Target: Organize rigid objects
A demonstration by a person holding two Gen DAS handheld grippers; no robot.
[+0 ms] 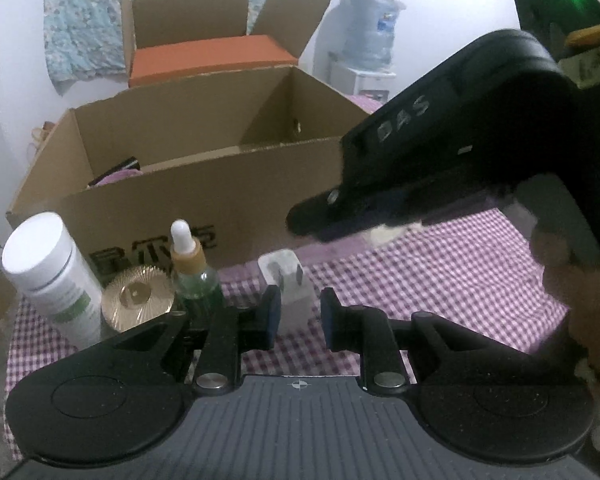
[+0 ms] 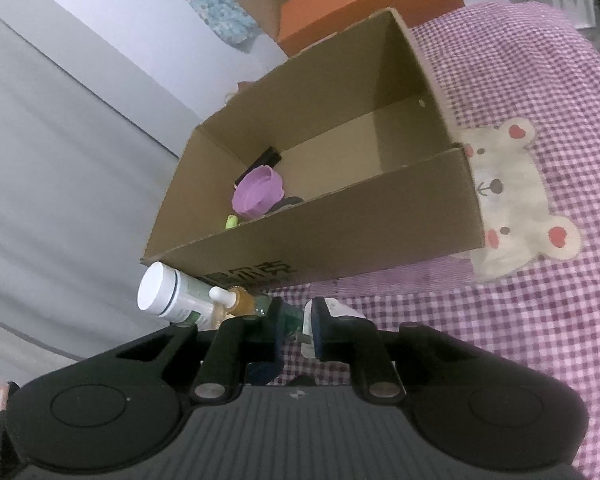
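2 grippers here: your left gripper is clamped on the white plug adapter by the cardboard box; your right gripper is closed on the same adapter. Checkered cloth stays open rightward. Only your right view shows the purple cup inside.

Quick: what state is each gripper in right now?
Left gripper: closed; the white plug sits in line with its fingers, grip cannot be told.
Right gripper: closed, nothing visibly held.
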